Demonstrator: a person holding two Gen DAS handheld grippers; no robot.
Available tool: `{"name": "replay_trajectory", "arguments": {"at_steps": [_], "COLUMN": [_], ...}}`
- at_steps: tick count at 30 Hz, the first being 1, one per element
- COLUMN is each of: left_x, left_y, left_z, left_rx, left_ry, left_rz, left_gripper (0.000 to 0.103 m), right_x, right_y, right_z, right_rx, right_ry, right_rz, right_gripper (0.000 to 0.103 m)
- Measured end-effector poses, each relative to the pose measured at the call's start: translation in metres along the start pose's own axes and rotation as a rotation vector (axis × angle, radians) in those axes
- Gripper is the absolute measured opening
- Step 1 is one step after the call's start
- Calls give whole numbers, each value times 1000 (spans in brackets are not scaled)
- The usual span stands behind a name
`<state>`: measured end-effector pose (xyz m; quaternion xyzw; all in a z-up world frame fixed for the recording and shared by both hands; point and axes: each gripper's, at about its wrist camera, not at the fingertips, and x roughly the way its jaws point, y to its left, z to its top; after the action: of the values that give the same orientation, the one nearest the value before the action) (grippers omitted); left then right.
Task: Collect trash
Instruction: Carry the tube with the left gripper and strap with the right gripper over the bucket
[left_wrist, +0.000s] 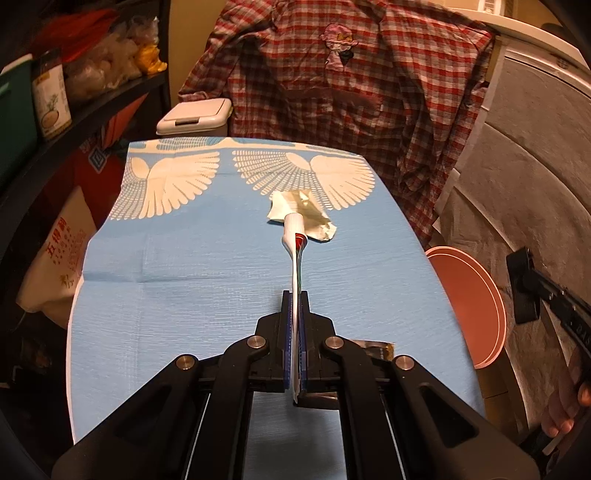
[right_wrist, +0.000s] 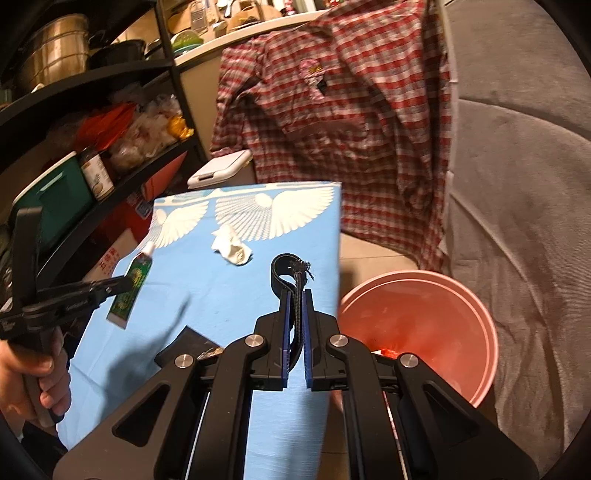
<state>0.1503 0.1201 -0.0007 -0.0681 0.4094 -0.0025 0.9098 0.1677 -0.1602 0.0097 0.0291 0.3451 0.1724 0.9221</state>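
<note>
My left gripper (left_wrist: 295, 295) is shut on a flattened toothpaste tube (left_wrist: 295, 240), held edge-on above the blue table cloth (left_wrist: 184, 277). The tube (right_wrist: 135, 284) shows green in the right wrist view, held by the left gripper (right_wrist: 122, 286). My right gripper (right_wrist: 295, 295) is shut on a black strap (right_wrist: 286, 269), held above the cloth's right edge. A crumpled white tissue (left_wrist: 306, 214) lies on the cloth beyond the tube, also in the right wrist view (right_wrist: 232, 249). A pink bucket (right_wrist: 424, 295) stands on the floor right of the table, also in the left wrist view (left_wrist: 469, 295).
A dark wrapper (right_wrist: 188, 343) lies on the cloth near its front, also in the left wrist view (left_wrist: 373, 349). A white bin (left_wrist: 195, 116) stands behind the table. A plaid shirt (left_wrist: 351, 92) hangs at the back. Shelves (right_wrist: 92, 155) with goods stand left. A grey sofa (right_wrist: 517, 203) is right.
</note>
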Motion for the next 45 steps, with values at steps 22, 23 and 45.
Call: {"name": "replay_trajectory", "arguments": {"at_steps": [22,23,45], "left_x": [-8,-7,9], "left_y": [-55,-57,-114], "left_z": [1,1,8], "left_rx": [95,97,141], "left_ry": [-48,-49,-47], "left_rz": [-22,-24,-102], "left_gripper": [3,3,3], "right_x": [-23,-23,-25], "right_y": [-51,-52,-84], "right_z": [21,21,22], "right_rx": [50,50,97], "right_ry": [-72,-72,-46], "right_rz": [-154,-159,-228], "right_gripper": [6,6,6]}}
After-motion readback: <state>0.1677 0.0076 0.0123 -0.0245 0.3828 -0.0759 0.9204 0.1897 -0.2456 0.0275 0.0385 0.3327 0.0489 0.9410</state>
